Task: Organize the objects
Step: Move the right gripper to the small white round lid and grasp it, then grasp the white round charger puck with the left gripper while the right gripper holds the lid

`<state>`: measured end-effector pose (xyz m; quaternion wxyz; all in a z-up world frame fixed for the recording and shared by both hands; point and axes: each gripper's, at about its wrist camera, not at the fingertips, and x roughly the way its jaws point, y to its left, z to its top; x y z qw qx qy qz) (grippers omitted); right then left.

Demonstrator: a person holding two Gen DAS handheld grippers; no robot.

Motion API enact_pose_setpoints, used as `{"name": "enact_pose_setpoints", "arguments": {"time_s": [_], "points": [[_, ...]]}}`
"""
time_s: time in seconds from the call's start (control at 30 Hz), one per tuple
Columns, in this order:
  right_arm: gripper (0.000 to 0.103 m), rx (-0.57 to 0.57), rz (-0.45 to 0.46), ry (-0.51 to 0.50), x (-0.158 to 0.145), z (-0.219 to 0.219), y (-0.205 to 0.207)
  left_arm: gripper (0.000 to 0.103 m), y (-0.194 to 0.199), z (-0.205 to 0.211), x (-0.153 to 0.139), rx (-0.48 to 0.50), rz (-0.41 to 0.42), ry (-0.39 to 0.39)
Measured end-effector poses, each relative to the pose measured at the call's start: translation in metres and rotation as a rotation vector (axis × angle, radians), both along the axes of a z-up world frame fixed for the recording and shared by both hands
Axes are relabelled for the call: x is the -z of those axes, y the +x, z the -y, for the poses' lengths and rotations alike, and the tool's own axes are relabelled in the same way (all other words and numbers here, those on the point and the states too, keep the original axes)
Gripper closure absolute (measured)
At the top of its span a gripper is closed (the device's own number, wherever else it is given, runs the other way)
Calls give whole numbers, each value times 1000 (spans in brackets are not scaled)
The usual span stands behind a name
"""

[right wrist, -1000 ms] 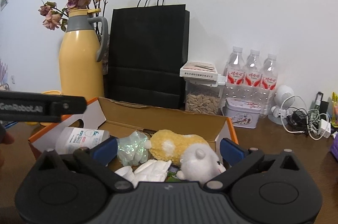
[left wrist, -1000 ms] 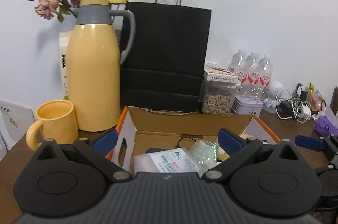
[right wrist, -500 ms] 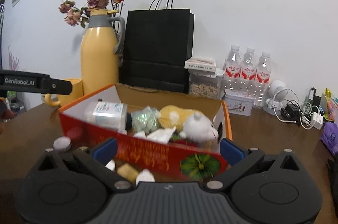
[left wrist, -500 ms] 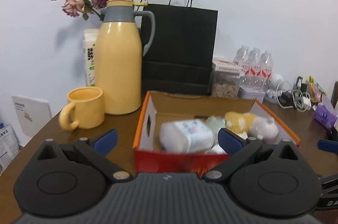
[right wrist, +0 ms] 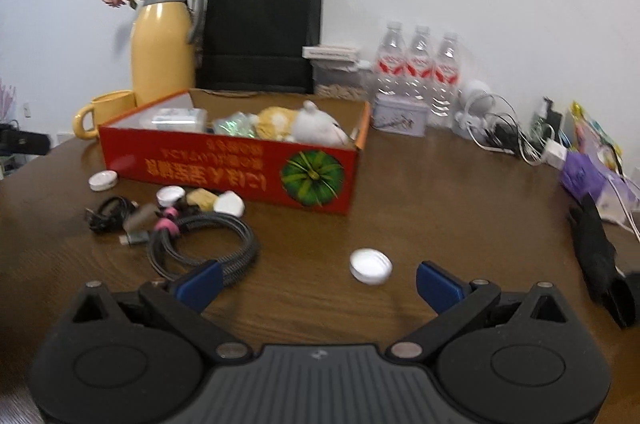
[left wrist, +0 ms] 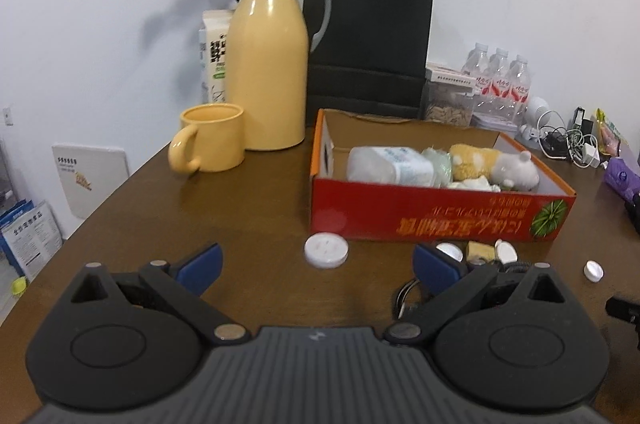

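Observation:
A red cardboard box (left wrist: 440, 216) (right wrist: 224, 168) stands on the brown table, holding a white bottle (left wrist: 390, 166), a green packet (right wrist: 234, 126) and a yellow-and-white plush toy (left wrist: 492, 164) (right wrist: 300, 124). Loose in front of it lie a white round lid (left wrist: 326, 250) (right wrist: 103, 180), small caps (right wrist: 171, 195), a tan block (right wrist: 202, 198), coiled cables (right wrist: 200, 244) and a white bottle cap (right wrist: 371, 266). My left gripper (left wrist: 316, 266) is open, just short of the round lid. My right gripper (right wrist: 318, 282) is open, with the bottle cap lying just ahead of its fingertips.
A yellow thermos (left wrist: 268, 64), a yellow mug (left wrist: 210, 138) and a black paper bag (left wrist: 368, 40) stand behind the box. Water bottles (right wrist: 416, 64), a tin (right wrist: 398, 114), chargers and wires (right wrist: 504, 136) and a purple pack (right wrist: 580, 176) crowd the right side. A black tool (right wrist: 600, 256) lies far right.
Both grippers have pulled back and up from over the box toward the near table edge. The box's red front and the loose items before it have come into view.

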<state>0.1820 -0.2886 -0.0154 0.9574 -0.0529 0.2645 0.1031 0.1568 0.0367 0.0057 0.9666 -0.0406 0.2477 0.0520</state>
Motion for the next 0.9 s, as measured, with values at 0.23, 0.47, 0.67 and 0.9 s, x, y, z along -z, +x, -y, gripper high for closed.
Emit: {"name": "enact_pose_setpoints", "arguments": {"time_s": [0.23, 0.47, 0.67, 0.9], "points": [[19, -1, -34, 22, 4, 13, 18, 0, -9, -3, 4, -32, -30, -5], [56, 45, -98, 25, 15, 16, 59, 0, -9, -4, 9, -48, -54, -2], [76, 22, -103, 40, 21, 10, 65, 0, -5, -5, 13, -58, -64, -3], [76, 0, -6, 62, 12, 3, 53, 0, 2, -6, 18, -57, -76, -12]]}}
